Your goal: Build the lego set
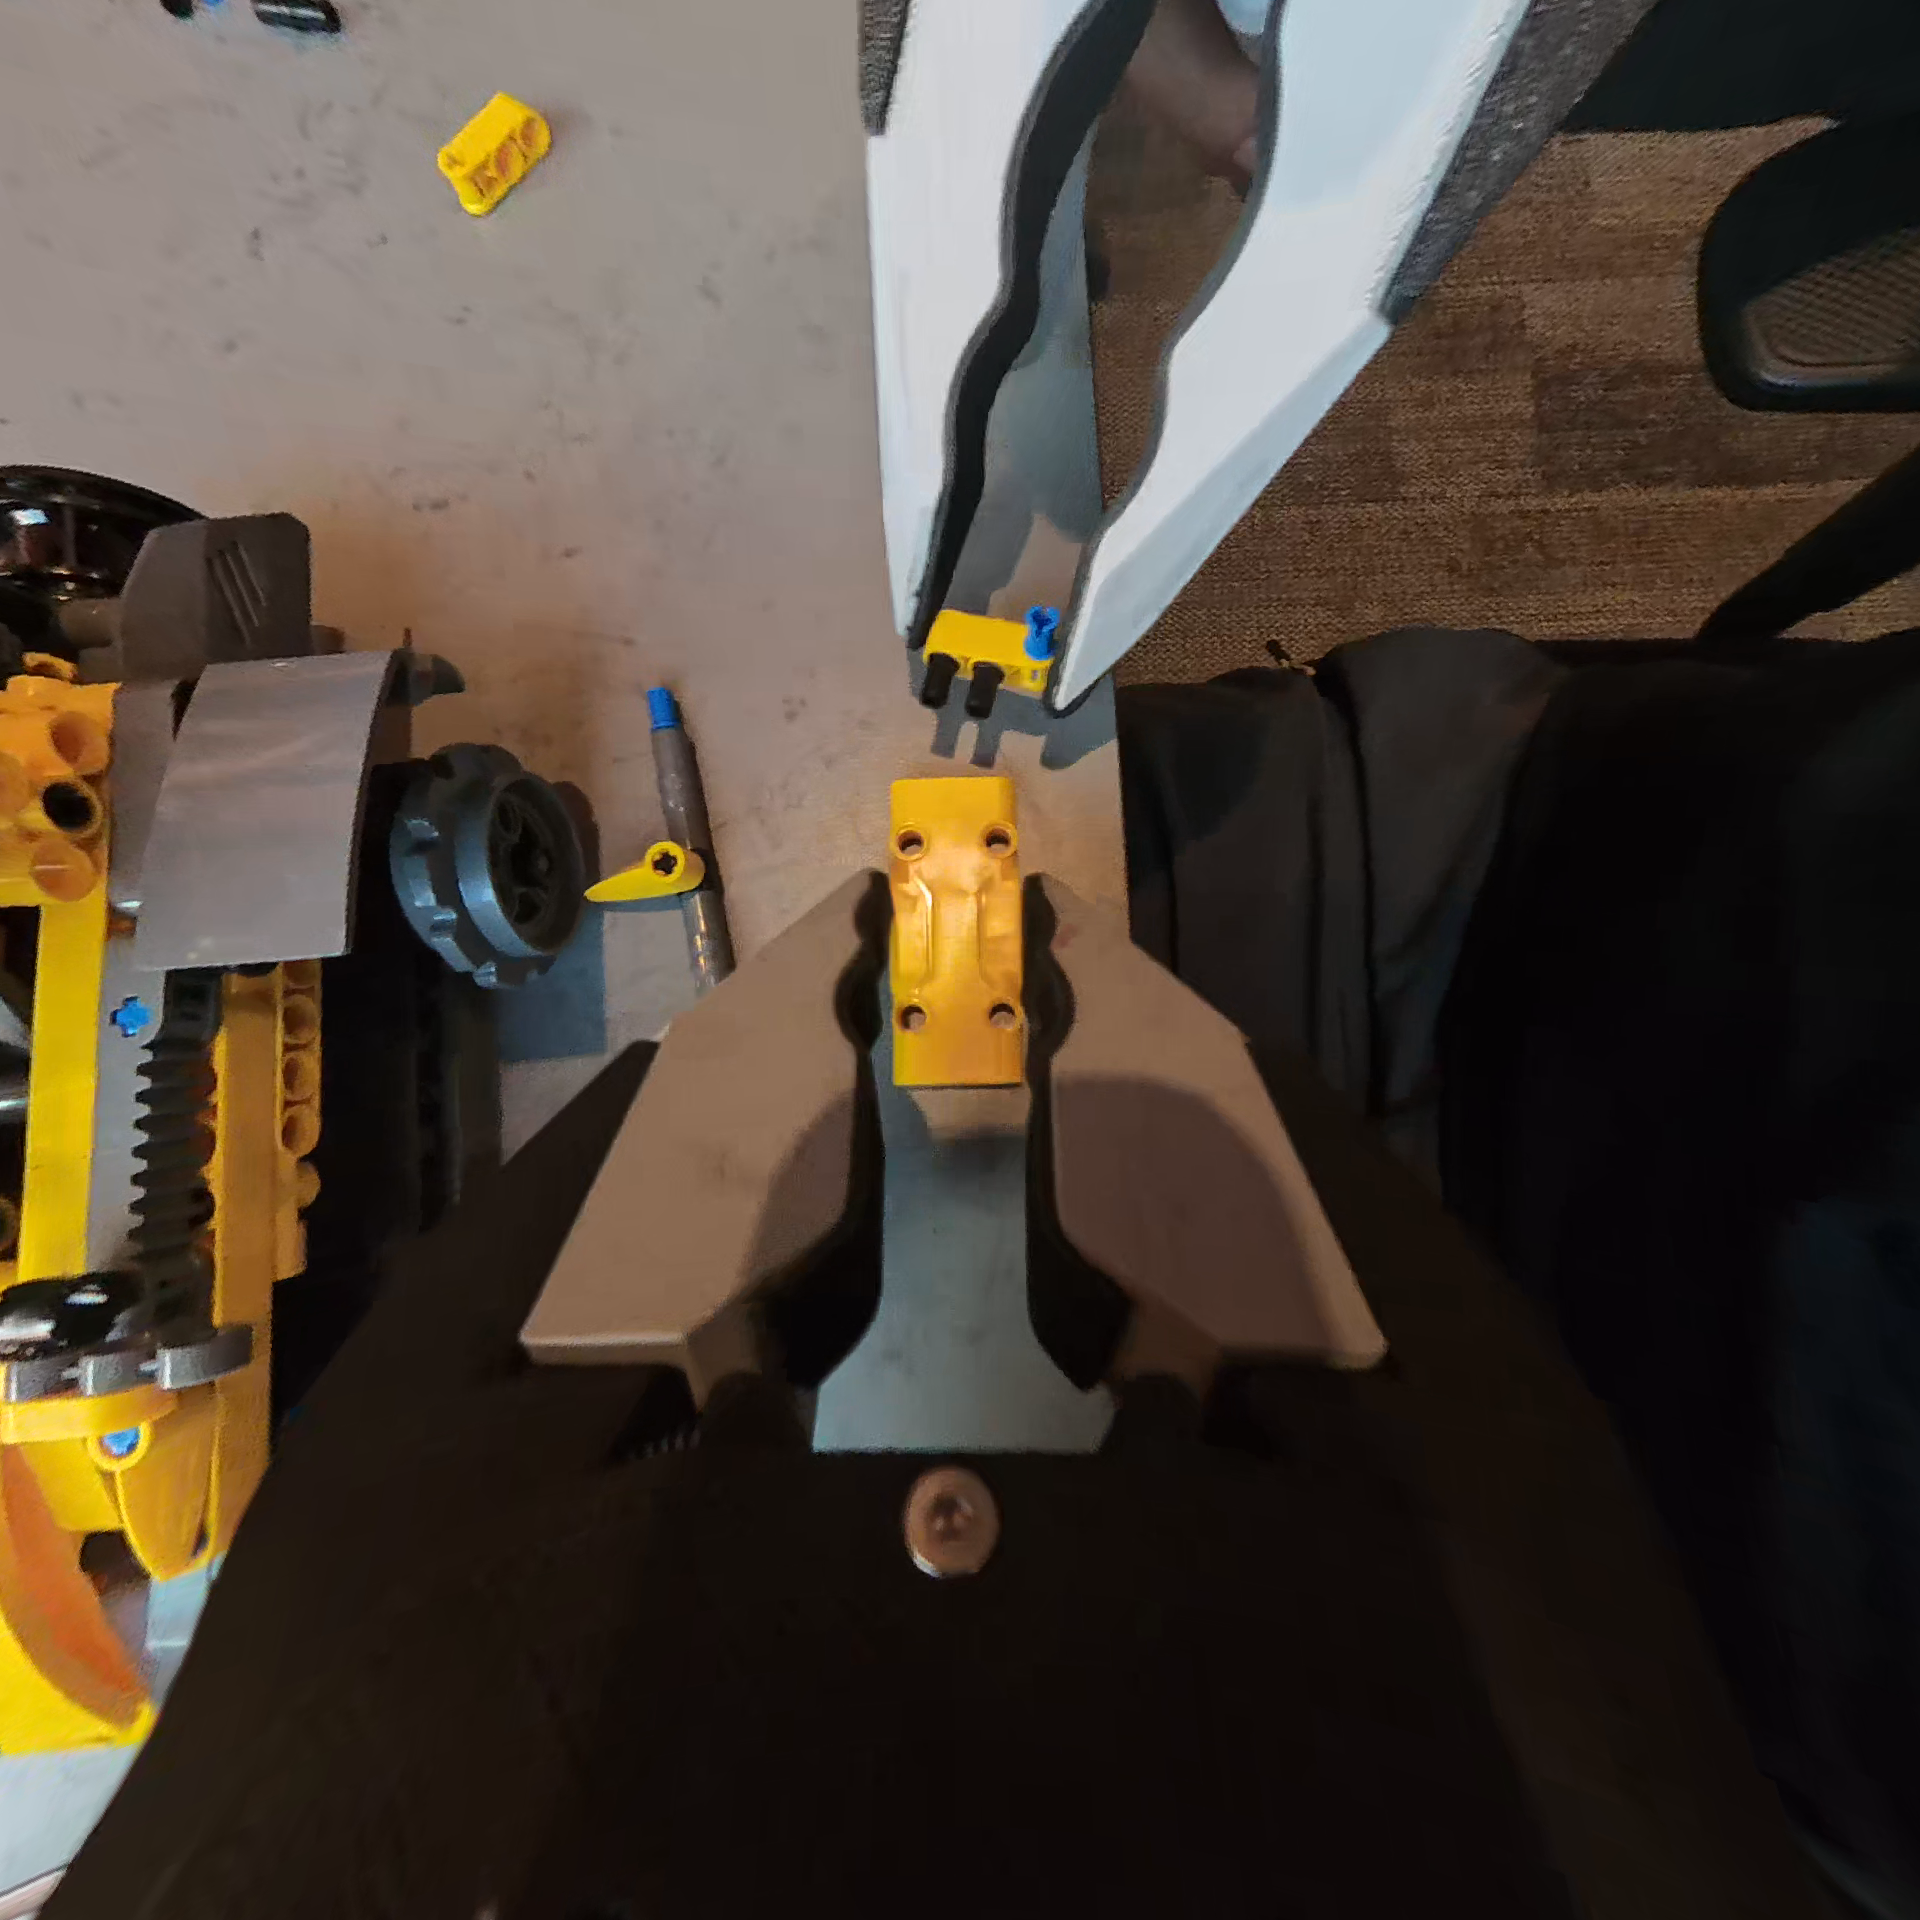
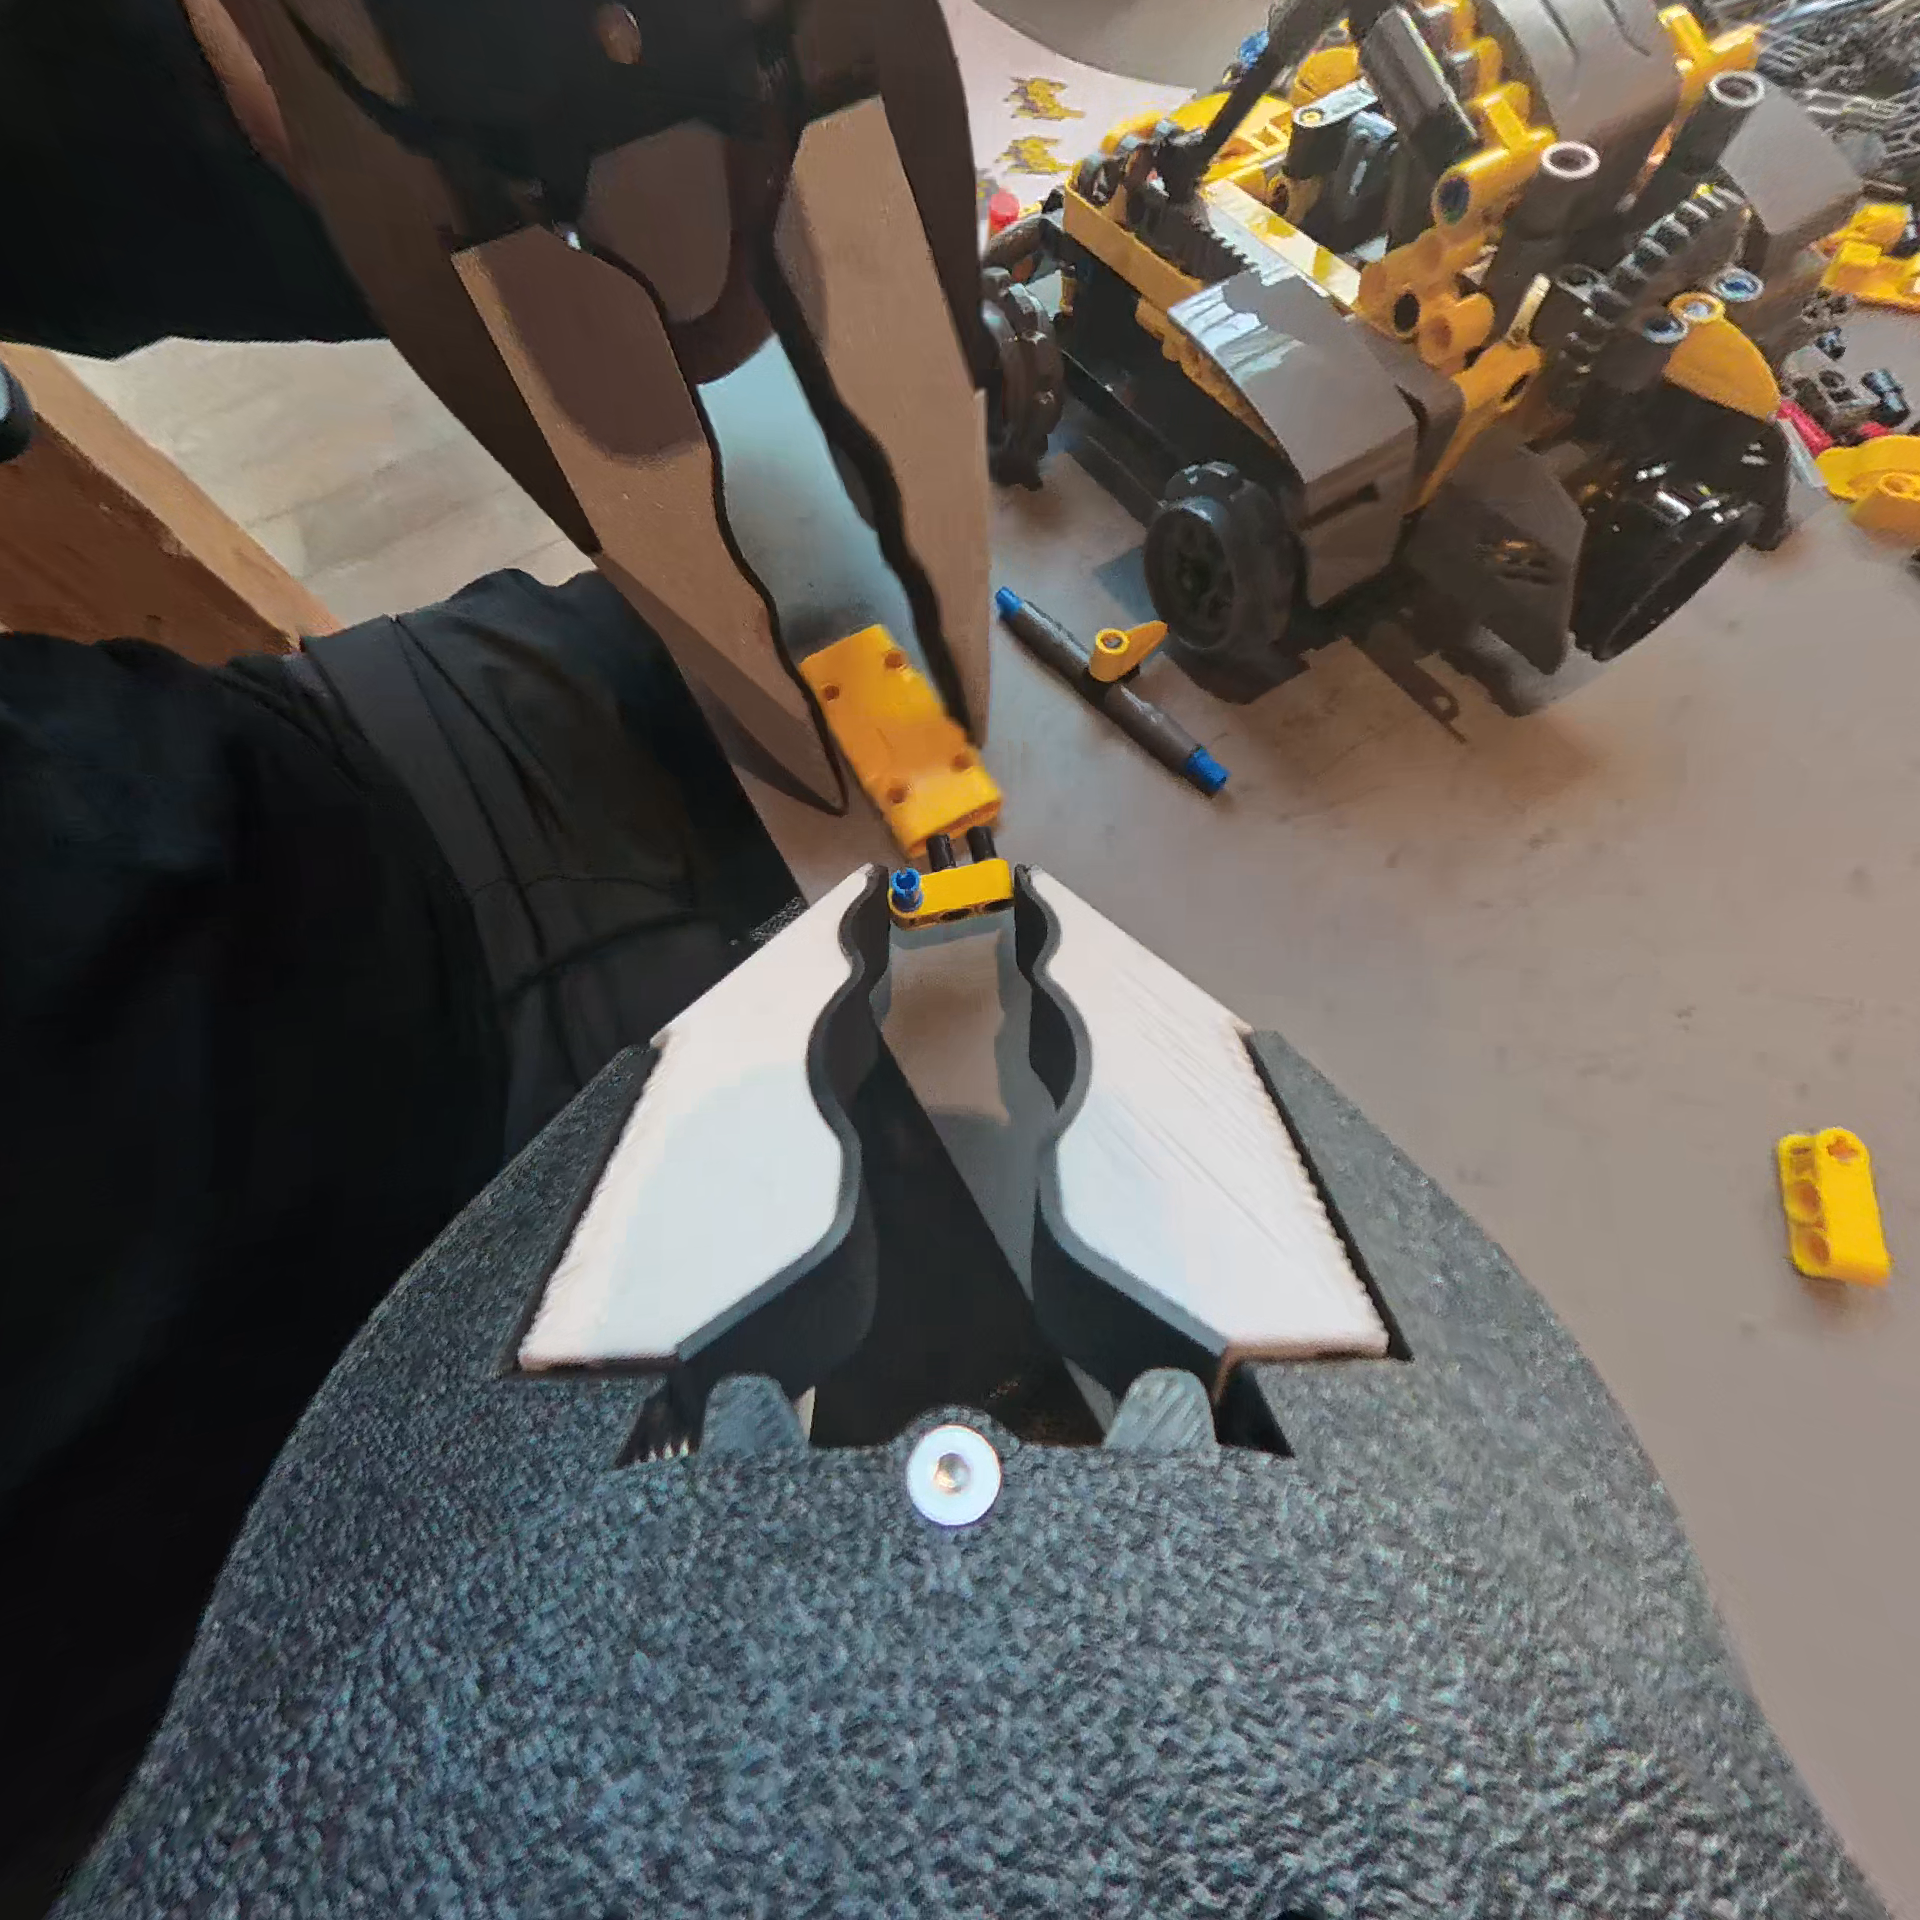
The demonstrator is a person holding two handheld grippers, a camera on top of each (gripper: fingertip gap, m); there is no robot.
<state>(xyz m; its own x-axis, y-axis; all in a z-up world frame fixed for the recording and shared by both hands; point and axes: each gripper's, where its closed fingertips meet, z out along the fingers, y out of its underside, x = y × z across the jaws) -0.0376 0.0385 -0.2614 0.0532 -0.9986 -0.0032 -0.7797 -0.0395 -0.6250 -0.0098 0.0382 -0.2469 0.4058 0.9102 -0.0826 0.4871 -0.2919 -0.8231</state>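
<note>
Table (image 1: pixel 416 364): beige, toy digger (image 2: pixel 1403 312) parked
Left claw (image 1: pixel 956 904): clamps yellow block (image 1: pixel 956 935)
Right claw (image 2: pixel 951 883): pinches pinned connector (image 2: pixel 951 891)
Risk: pins may miss holes, jam

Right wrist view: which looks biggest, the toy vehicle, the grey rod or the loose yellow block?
1. Yellow and grey brick-built toy vehicle, by far.
2. Grey rod with blue tips.
3. Loose yellow three-hole block, though it lies nearer the camera, so ranks 2 and 3 are unsure.
</note>
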